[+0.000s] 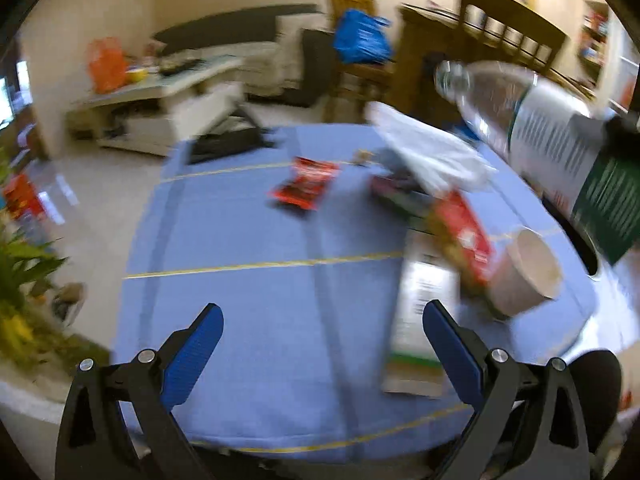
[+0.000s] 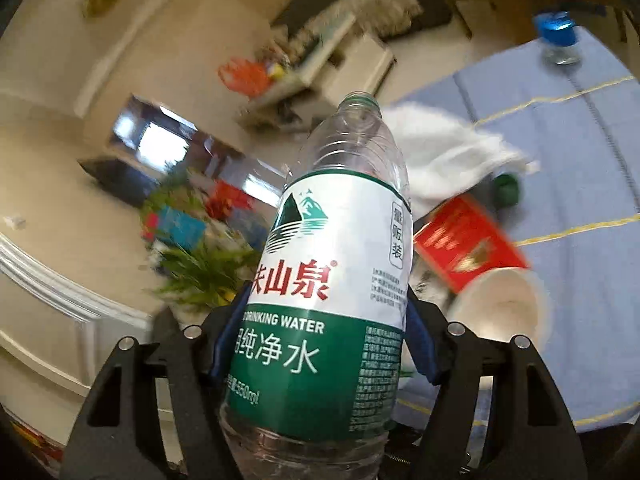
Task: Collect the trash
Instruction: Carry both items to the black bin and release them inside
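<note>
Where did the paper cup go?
The white paper cup lies tipped on its side on the blue tablecloth, right of the open left gripper. It touches the red carton, below the clear plastic water bottle held by the right gripper.

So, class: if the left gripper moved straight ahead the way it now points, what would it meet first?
The left gripper, jaws open, points across bare blue tablecloth. The first item roughly on that line looks like the red snack packet, though blur and unclear depth make this tentative. The carton lies just right of the path.
</note>
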Demonstrator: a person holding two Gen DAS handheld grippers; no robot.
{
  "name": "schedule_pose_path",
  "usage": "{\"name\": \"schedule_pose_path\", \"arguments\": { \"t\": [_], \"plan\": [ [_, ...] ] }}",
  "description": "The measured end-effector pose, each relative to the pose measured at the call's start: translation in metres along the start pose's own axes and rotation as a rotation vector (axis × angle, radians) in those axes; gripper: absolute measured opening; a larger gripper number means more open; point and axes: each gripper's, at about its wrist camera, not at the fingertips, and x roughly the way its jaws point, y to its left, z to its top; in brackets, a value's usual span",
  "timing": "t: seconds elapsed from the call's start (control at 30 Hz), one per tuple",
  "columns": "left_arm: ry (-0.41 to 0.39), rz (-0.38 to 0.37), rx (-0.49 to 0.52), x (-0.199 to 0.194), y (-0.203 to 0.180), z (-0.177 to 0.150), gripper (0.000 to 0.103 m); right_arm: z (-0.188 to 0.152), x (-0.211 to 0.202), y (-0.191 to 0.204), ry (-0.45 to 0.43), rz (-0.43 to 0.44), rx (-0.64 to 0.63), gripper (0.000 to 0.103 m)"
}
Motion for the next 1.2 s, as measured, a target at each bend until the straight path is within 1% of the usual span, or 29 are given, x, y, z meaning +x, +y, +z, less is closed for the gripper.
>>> {"name": "schedule_pose_path", "arguments": {
  "t": [0.03, 0.1, 0.17, 0.23, 0.27, 0.3, 0.33, 0.37, 0.4, 0.43, 0.57, 0.63, 0.7, 0.77, 0.83, 0.93, 1.0, 1.03, 1.07, 1.13, 1.2],
  "plan": [
    [0.009, -0.011, 0.018, 0.004, -0.007, 0.000, 0.096, 0.001, -0.017, -0.010, -0.018, 0.035, 0.022, 0.068],
    [0.037, -0.012, 0.072, 0.015, -0.026, -0.001, 0.096, 0.002, -0.044, -0.028, -0.057, 0.064, 0.049, 0.068],
    [0.083, -0.024, 0.124, 0.031, -0.043, -0.004, 0.096, 0.005, -0.067, -0.040, -0.110, 0.051, 0.055, 0.068],
    [0.105, -0.033, 0.163, 0.041, -0.054, -0.007, 0.096, 0.006, -0.087, -0.054, -0.152, 0.042, 0.066, 0.068],
    [0.117, -0.033, 0.200, 0.049, -0.063, -0.008, 0.096, 0.007, -0.091, -0.060, -0.161, 0.050, 0.076, 0.068],
    [0.125, -0.027, 0.216, 0.054, -0.067, -0.008, 0.096, 0.009, -0.095, -0.066, -0.168, 0.054, 0.082, 0.068],
    [0.137, -0.011, 0.228, 0.061, -0.069, -0.009, 0.094, 0.009, -0.101, -0.070, -0.175, 0.053, 0.087, 0.068],
    [0.164, -0.003, 0.231, 0.072, -0.071, -0.008, 0.072, 0.010, -0.104, -0.076, -0.185, 0.048, 0.092, 0.068],
    [0.203, -0.023, 0.224, 0.082, -0.070, -0.008, 0.058, 0.010, -0.107, -0.081, -0.191, 0.048, 0.098, 0.068],
    [0.183, -0.025, 0.215, 0.081, -0.068, -0.006, 0.045, 0.010, -0.111, -0.086, -0.196, 0.053, 0.106, 0.068],
    [0.194, 0.034, 0.190, 0.082, -0.053, -0.006, 0.045, 0.005, -0.116, -0.094, -0.214, 0.045, 0.138, 0.068],
    [0.189, 0.080, 0.165, 0.080, -0.038, -0.004, 0.045, 0.005, -0.116, -0.097, -0.220, 0.038, 0.148, 0.068],
    [0.178, 0.107, 0.096, 0.073, -0.009, 0.000, 0.045, 0.005, -0.099, -0.088, -0.225, 0.024, 0.153, 0.068],
    [0.163, 0.126, 0.036, 0.063, 0.018, 0.004, 0.045, 0.006, -0.099, -0.087, -0.232, 0.013, 0.154, 0.068],
    [0.146, 0.134, 0.009, 0.052, 0.037, 0.008, 0.045, 0.005, -0.102, -0.085, -0.248, -0.003, 0.156, 0.068],
    [0.119, 0.109, -0.015, 0.038, 0.054, 0.016, 0.045, 0.008, -0.106, -0.099, -0.286, -0.033, 0.184, 0.068],
    [0.084, 0.086, -0.023, 0.025, 0.053, 0.021, 0.045, 0.007, -0.113, -0.119, -0.324, -0.060, 0.234, 0.068],
    [0.072, 0.077, -0.020, 0.023, 0.047, 0.027, 0.045, 0.005, -0.119, -0.133, -0.350, -0.083, 0.275, 0.068],
    [0.046, 0.060, -0.009, 0.015, 0.041, 0.032, 0.045, 0.001, -0.128, -0.155, -0.381, -0.109, 0.346, 0.068],
    [0.006, 0.026, 0.017, 0.002, 0.020, 0.038, 0.045, -0.006, -0.140, -0.186, -0.413, -0.128, 0.448, 0.068],
    [-0.034, -0.026, 0.061, -0.010, -0.007, 0.052, 0.045, -0.012, -0.149, -0.209, -0.430, -0.166, 0.513, 0.068]
  ]
}}
